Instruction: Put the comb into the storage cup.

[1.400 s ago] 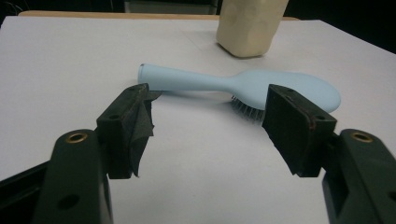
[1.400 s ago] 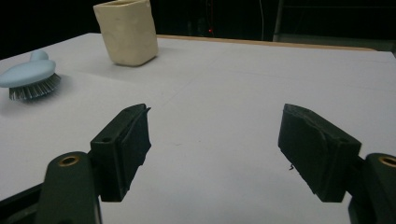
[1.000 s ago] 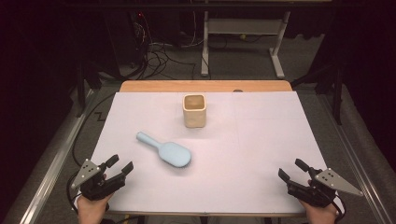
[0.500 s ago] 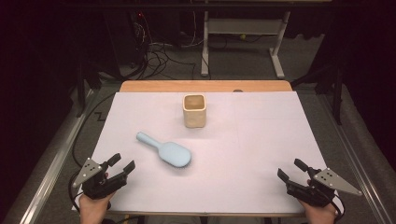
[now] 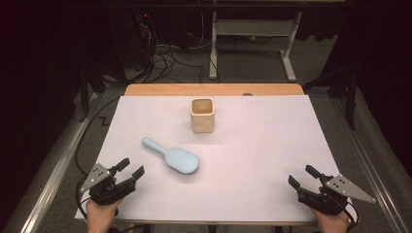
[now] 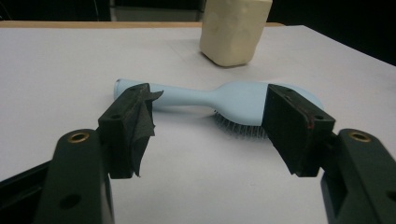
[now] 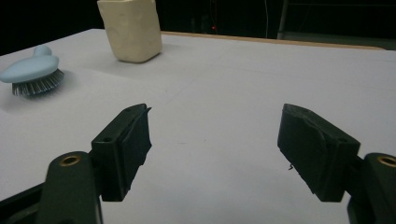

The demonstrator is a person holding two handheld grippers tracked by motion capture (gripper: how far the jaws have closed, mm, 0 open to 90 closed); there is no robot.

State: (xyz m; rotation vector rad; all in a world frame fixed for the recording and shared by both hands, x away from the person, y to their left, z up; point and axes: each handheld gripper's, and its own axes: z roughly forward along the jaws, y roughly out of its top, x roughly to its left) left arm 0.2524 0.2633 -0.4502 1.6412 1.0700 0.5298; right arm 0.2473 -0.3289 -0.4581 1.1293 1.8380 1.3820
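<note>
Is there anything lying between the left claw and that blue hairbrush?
No. The high view shows bare white table cover between the open left claw and the hairbrush.

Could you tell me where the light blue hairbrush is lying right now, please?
In the high view the hairbrush lies bristles down on the white table cover, left of centre, between the beige cup and the open left gripper, which it does not touch.

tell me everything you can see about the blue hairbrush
The hairbrush is pale blue, smooth plastic by its look, with a slim rounded handle and an oval head. It lies flat on the white table cover, dark bristles down, handle toward the far left. Nothing grips it; it rests nearer than the cream cup, apart from it.
</note>
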